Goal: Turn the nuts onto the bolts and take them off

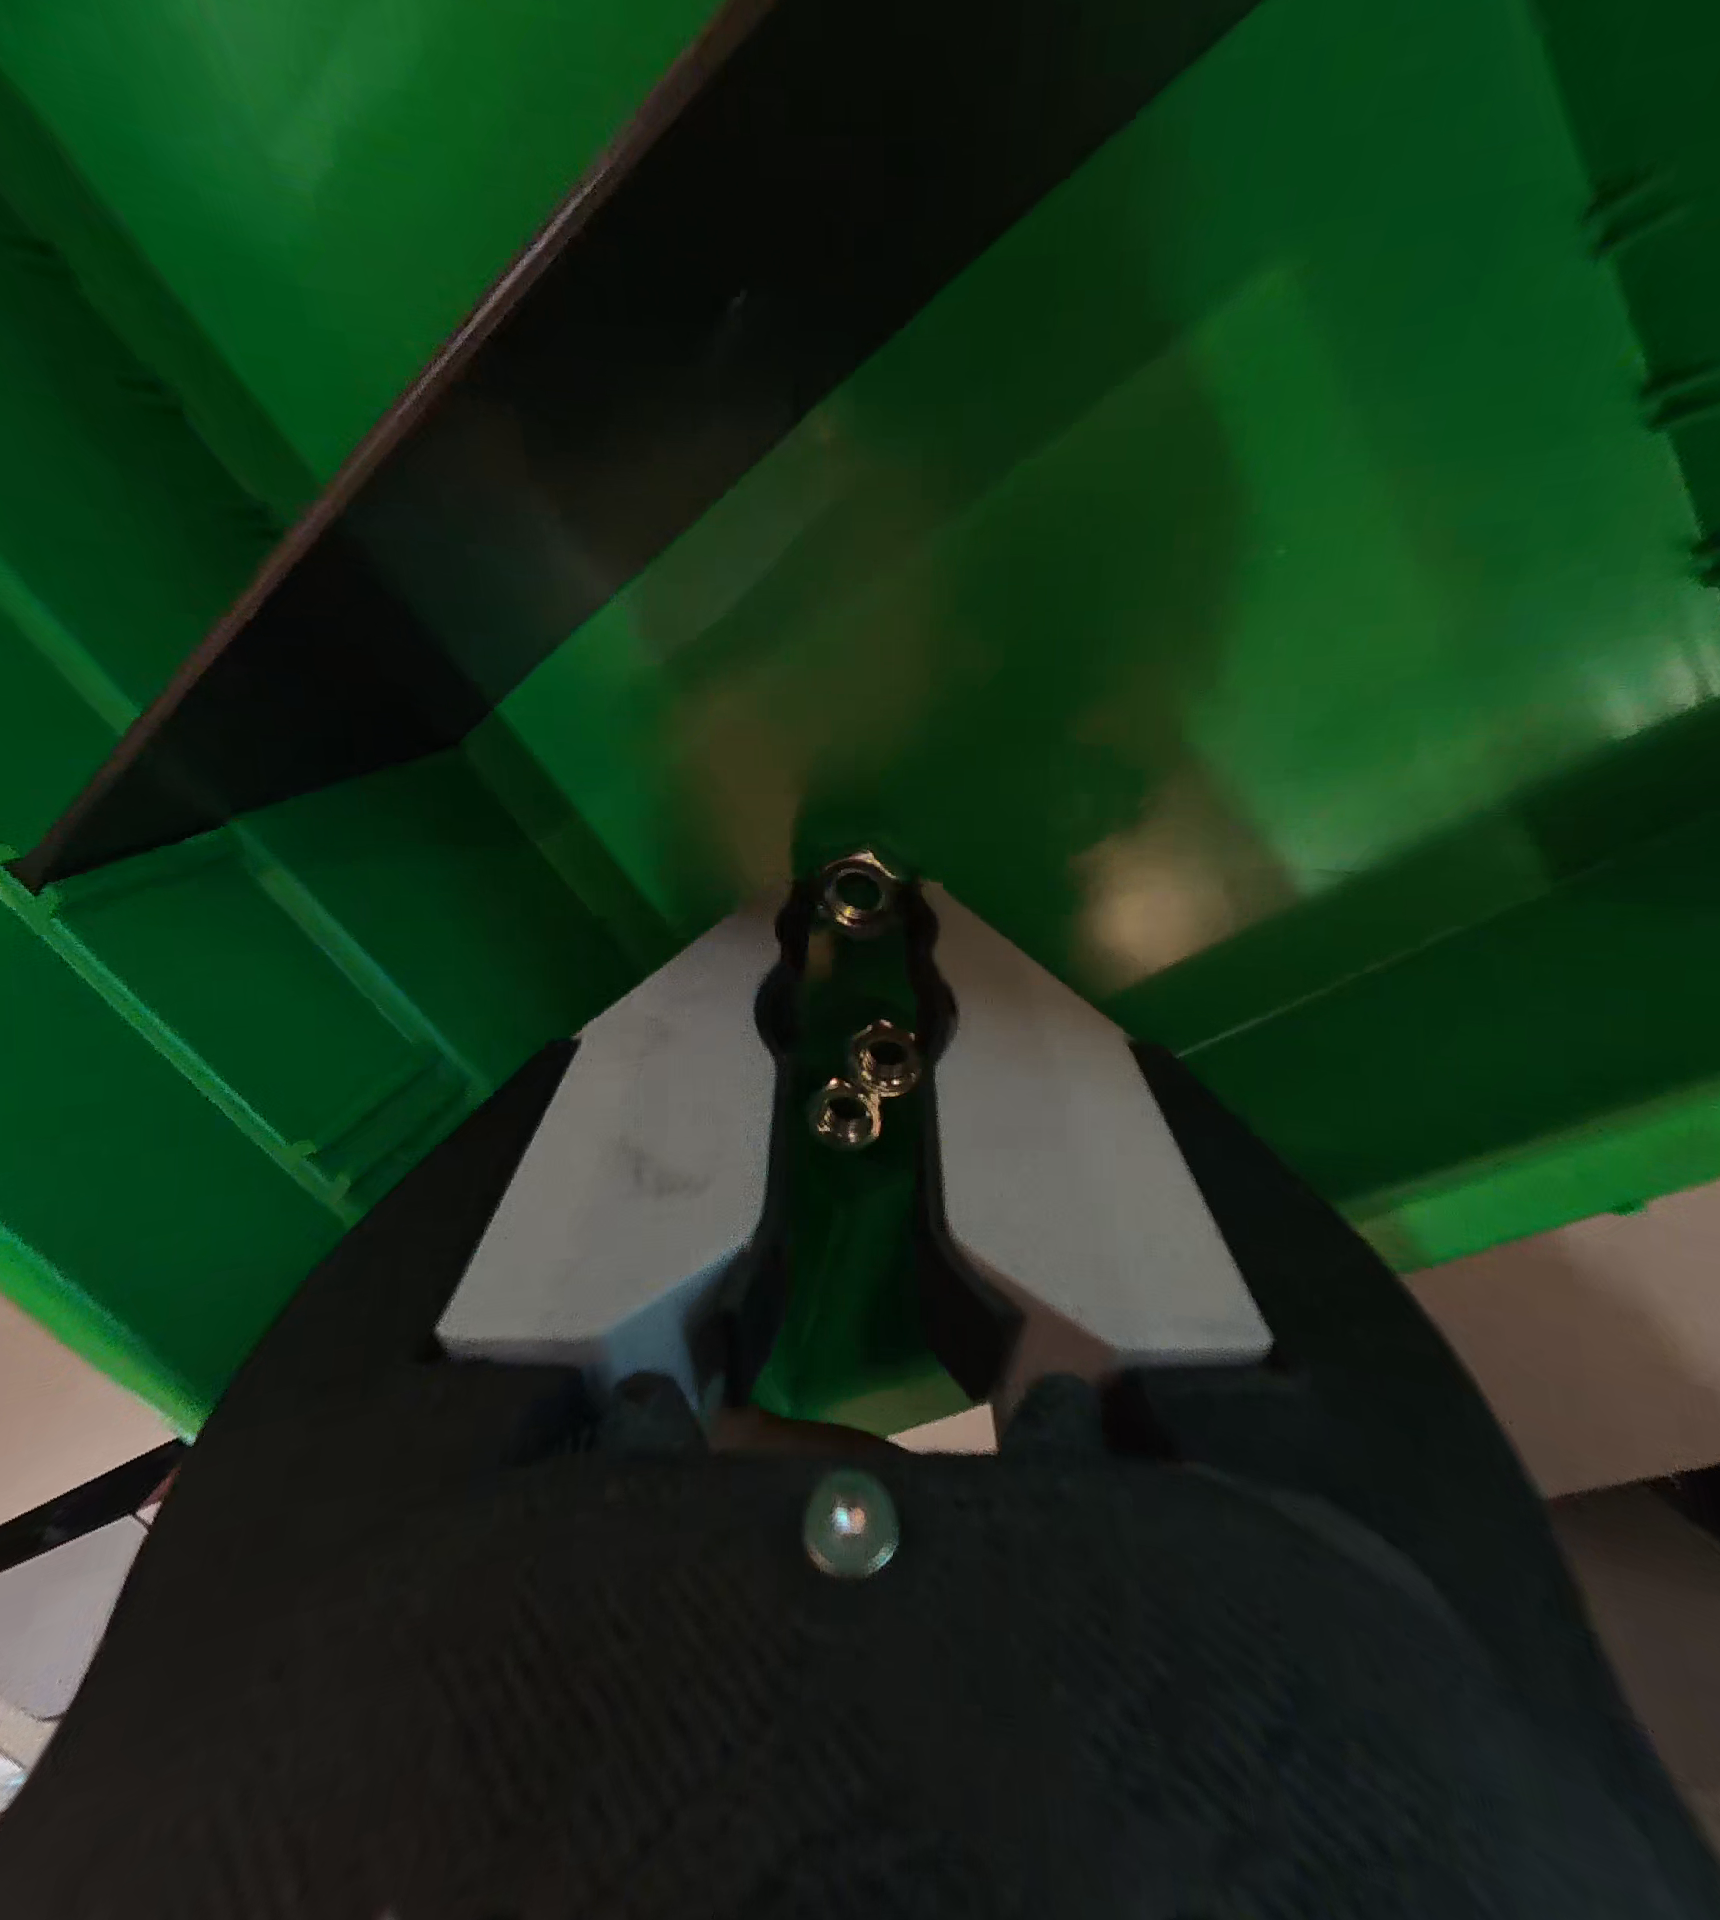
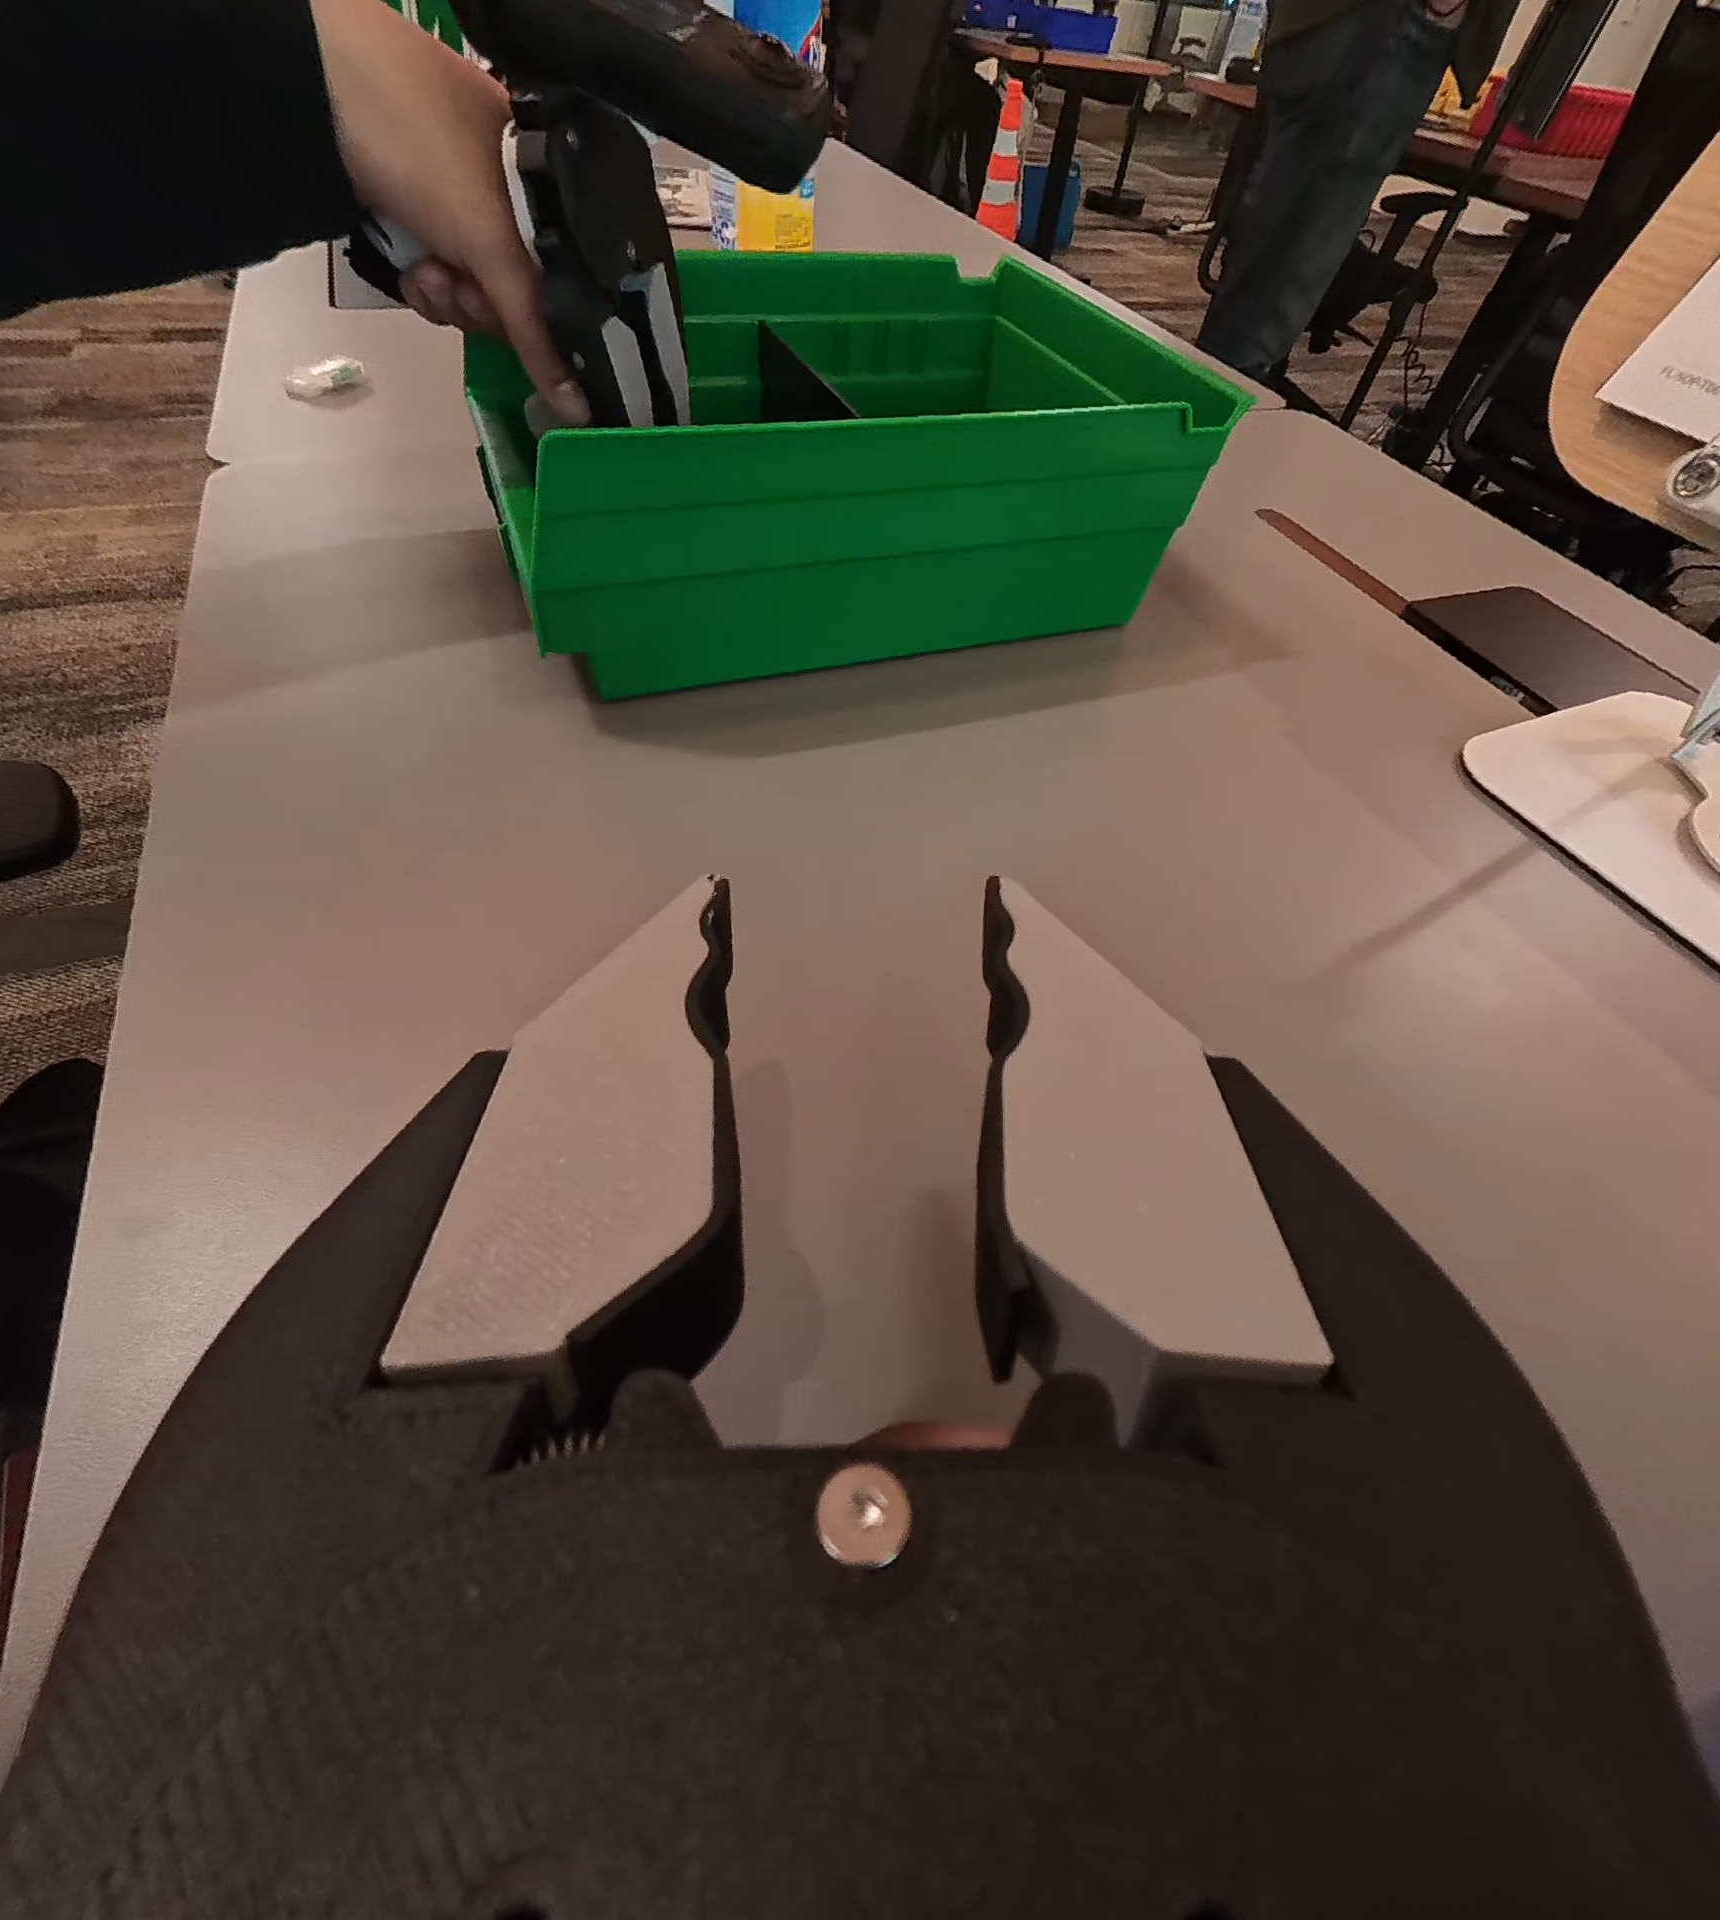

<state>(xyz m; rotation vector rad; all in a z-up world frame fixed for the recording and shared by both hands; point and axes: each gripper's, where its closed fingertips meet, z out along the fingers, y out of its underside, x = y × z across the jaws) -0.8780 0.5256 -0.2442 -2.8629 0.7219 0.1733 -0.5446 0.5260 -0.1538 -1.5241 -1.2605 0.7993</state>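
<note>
Left hand-held gripper [image 1: 858, 902] pinches a flange nut [image 1: 857, 891] at centre frame; its tip-only hold may slip. Right hand-held gripper [image 2: 856, 904] is spread, empty.

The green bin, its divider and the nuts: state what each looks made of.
Green bin: looks like moulded plastic, glossy, with ribbed walls and soft reflections.
Divider: thin dark sheet, smooth; plastic or metal, unclear.
Nuts: metal, shiny brass-yellow, probably plated, with threaded holes; one sits between the left tool's tips.

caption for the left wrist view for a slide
Left tongs close around one nut inside the green bin, two more nuts lying behind.
</note>
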